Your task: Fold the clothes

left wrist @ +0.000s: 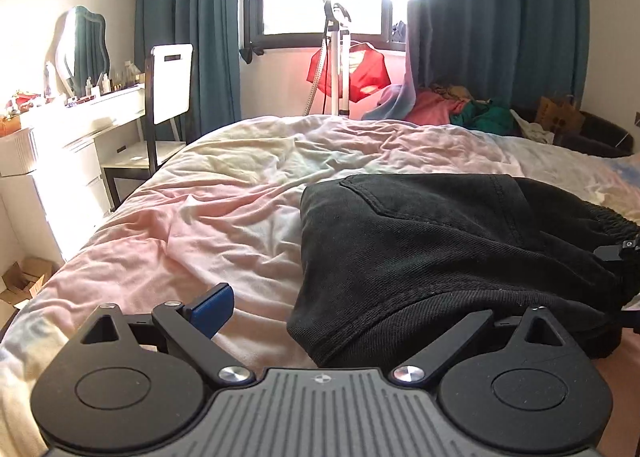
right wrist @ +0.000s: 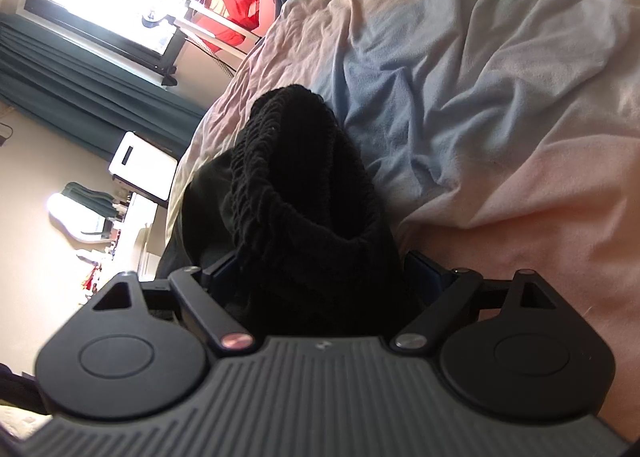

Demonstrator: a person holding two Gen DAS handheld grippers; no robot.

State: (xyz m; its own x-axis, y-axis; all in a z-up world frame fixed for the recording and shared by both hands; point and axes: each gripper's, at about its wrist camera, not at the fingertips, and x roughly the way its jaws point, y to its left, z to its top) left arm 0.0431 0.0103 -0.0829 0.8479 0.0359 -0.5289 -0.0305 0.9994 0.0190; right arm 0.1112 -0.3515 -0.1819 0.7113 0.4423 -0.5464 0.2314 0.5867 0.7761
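Black trousers (left wrist: 440, 249), folded, on near right of pastel bedsheet (left wrist: 208, 217); left gripper (left wrist: 344, 317) spread wide, one finger hidden beneath them; right gripper (right wrist: 320, 277) clamped on elastic waistband (right wrist: 280, 177).

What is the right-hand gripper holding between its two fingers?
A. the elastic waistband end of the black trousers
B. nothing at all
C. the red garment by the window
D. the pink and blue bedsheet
A: in the right wrist view, the right gripper has the gathered elastic waistband of the black trousers bunched between its fingers.
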